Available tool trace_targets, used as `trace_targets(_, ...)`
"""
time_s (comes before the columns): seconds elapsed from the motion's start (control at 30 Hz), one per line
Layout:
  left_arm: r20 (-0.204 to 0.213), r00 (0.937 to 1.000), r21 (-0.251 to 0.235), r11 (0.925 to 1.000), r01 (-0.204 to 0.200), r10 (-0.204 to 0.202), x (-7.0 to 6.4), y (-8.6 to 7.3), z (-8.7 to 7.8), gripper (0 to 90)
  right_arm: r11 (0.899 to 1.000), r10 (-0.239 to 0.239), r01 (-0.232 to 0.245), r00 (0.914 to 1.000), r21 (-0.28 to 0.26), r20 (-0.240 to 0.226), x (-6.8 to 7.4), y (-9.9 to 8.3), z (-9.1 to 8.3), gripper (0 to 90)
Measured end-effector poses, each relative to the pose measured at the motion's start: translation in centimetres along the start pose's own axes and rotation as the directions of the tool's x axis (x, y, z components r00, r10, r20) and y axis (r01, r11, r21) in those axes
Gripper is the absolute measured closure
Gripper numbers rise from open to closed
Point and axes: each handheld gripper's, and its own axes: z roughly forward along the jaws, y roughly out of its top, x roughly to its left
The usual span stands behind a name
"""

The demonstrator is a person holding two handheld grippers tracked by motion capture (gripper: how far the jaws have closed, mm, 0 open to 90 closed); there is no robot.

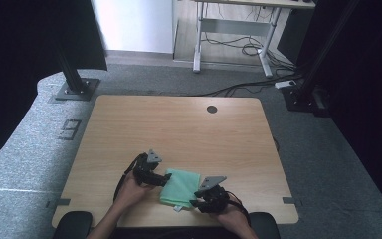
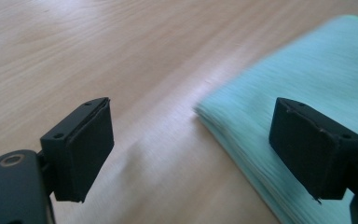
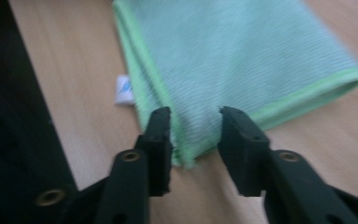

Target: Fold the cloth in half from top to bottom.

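A folded light-green cloth (image 1: 180, 186) lies flat near the front edge of the wooden table (image 1: 179, 129). My left gripper (image 1: 163, 177) sits at the cloth's left edge. In the left gripper view this gripper (image 2: 191, 149) is wide open, one jaw over bare wood and the other over the cloth (image 2: 307, 74). My right gripper (image 1: 197, 197) is at the cloth's near right corner. In the right gripper view it (image 3: 195, 133) is open by a narrow gap, the jaws straddling the hemmed corner of the cloth (image 3: 233, 56). A small white label (image 3: 124, 89) sticks out from the cloth's edge.
A round cable hole (image 1: 212, 109) is at the table's far edge. Black frame posts (image 1: 72, 74) stand on the grey carpet on both sides. A white desk (image 1: 238, 30) and floor cables (image 1: 248, 50) are behind the table. The front edge (image 1: 179, 223) is close to both hands.
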Motion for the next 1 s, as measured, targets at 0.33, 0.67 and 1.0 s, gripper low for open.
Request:
trace_targets(0.33, 0.042, 0.9983, 0.048, 0.9980, -0.041, 0.039, -1.9, -3.5, -0.8, 11.9, 0.999, 0.046, -0.044, 0.9884, -0.014, 0.145, 0.3, -0.1, 1.5, 25.4)
trace_targets(0.67, -0.034, 0.9989, 0.010, 0.9994, -0.033, 0.033, -2.3, -4.0, -0.2, 2.1, 0.995, 0.097, -0.097, 0.9736, -0.012, 0.206, -0.8, -0.6, 2.2, 20.8)
trace_targets(1.0, -0.028, 0.9993, -0.002, 0.9997, 0.025, -0.025, -1.5, -3.2, 1.2, 0.0, 0.991, 0.130, -0.123, 0.9668, -0.046, 0.220, -3.4, -0.4, 2.4, 20.7)
